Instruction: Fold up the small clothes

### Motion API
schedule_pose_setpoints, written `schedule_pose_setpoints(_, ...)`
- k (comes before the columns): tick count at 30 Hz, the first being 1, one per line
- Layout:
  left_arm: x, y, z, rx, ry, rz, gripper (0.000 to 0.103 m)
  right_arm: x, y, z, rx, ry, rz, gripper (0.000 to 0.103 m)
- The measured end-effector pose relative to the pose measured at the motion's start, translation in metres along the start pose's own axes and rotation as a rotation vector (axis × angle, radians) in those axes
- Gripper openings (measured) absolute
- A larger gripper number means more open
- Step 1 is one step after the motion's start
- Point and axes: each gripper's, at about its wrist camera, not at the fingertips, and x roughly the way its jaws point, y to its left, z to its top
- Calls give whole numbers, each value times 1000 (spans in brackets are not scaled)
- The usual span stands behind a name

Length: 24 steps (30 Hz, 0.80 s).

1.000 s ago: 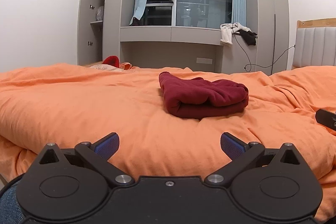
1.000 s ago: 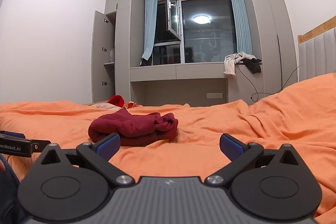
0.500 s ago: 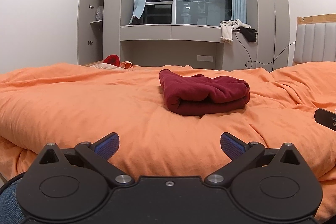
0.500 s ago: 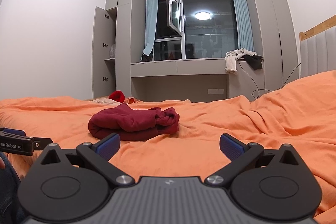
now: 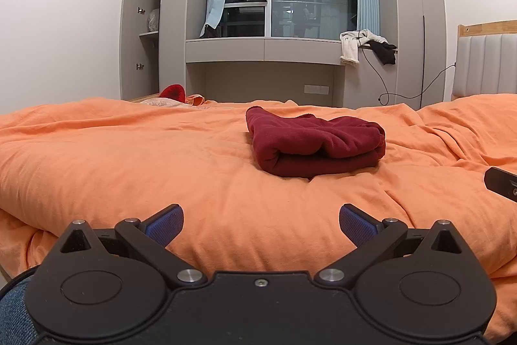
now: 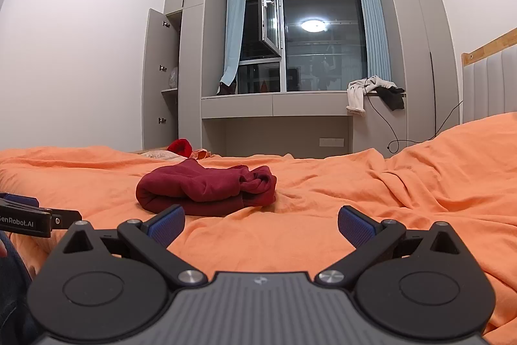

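Note:
A dark red garment lies folded in a compact bundle on the orange bed cover. It also shows in the right wrist view, left of centre. My left gripper is open and empty, held back near the bed's front edge, well short of the bundle. My right gripper is open and empty too, to the right of the bundle and apart from it. The left gripper's side shows at the left edge of the right wrist view.
A red item and small clothes lie at the bed's far edge. A grey window desk with draped clothes and an open cabinet stand behind. A padded headboard is at right.
Both grippers have tilted upward and drawn back a little, so the folded bundle sits lower in each view. The bundle itself has not moved. Both stay open.

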Motion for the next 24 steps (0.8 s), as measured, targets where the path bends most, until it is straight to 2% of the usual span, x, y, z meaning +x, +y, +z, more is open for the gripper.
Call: schedule_pose_setpoints(24,0,0,0,1,1,0,102,0,-4,1,-9,1,3,103)
